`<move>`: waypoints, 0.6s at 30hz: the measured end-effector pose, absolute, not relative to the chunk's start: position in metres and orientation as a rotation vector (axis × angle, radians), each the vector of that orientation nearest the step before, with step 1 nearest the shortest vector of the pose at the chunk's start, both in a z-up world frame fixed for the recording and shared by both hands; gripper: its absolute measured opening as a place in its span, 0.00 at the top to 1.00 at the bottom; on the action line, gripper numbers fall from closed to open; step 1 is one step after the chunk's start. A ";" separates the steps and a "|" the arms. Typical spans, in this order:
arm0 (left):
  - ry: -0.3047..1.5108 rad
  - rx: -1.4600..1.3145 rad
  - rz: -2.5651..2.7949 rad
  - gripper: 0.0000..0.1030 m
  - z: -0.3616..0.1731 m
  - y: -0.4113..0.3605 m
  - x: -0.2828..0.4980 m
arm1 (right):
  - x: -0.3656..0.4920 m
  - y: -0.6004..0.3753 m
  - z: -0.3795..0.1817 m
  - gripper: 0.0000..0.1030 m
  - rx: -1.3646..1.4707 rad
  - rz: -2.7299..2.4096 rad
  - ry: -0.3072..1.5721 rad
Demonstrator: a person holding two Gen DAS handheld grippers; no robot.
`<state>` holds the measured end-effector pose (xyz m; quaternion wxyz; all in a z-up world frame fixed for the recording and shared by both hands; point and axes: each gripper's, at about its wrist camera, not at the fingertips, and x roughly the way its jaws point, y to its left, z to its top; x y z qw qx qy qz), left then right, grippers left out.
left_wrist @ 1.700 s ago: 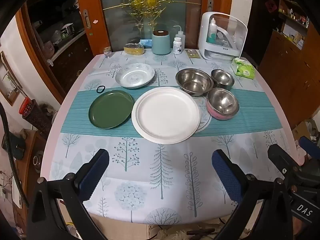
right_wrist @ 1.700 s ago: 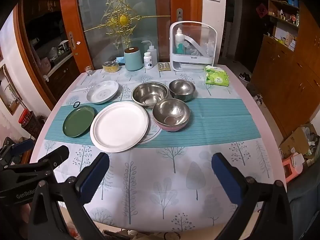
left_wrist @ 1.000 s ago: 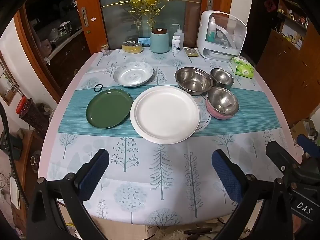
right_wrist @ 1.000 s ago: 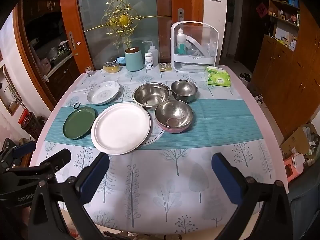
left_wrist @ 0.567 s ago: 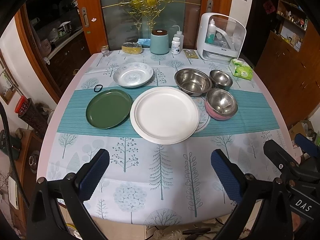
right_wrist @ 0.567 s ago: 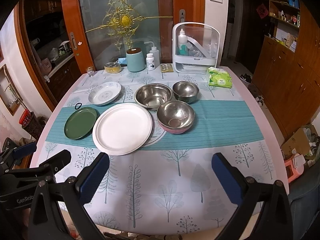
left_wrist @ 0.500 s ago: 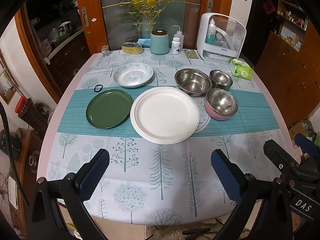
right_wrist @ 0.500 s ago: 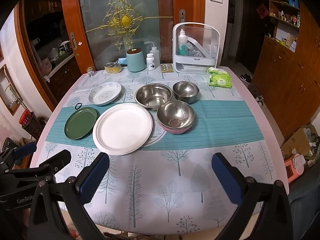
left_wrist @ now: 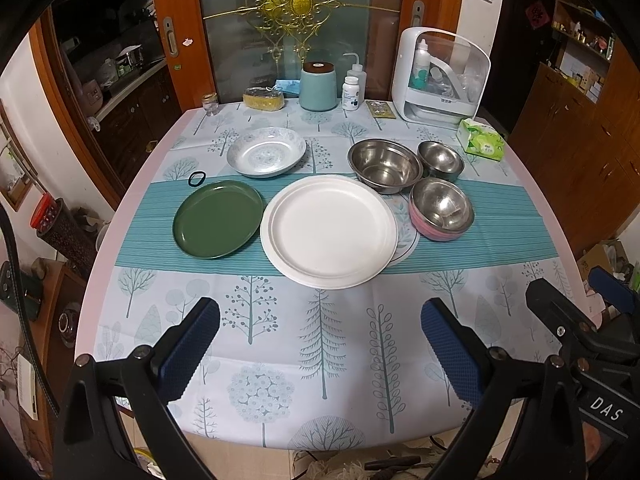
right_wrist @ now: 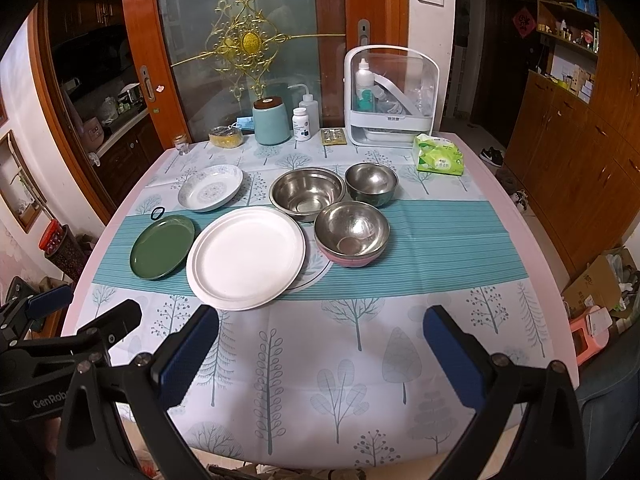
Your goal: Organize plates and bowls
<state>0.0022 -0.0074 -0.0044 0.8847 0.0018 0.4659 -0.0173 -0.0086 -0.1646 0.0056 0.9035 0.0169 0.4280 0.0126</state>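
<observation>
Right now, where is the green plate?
In both views the green plate lies flat at the left end of the teal runner, just left of the white plate, with the patterned dish behind it.

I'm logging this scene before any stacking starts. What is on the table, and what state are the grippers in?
white plate: 1, white, centre of teal runner
green plate: 1, dark green, left of white plate
patterned dish: 1, pale blue-white, behind green plate
steel bowls: 3, silver, right of white plate; nearest has pink outside
hair tie: 1, black, by green plate
tissue pack: 1, green, far right
left gripper: open, empty
right gripper: open, empty
</observation>
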 end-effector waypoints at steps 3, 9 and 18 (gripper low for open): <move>0.967 0.006 -0.034 0.03 -0.003 -0.008 0.003 | -0.008 -0.163 0.006 0.00 0.035 0.027 0.884; 0.966 0.005 -0.035 0.03 -0.002 -0.007 0.003 | -0.008 -0.163 0.006 0.00 0.035 0.026 0.884; 0.962 0.007 -0.033 0.04 -0.002 -0.006 0.002 | -0.006 -0.160 0.008 0.00 0.035 0.029 0.880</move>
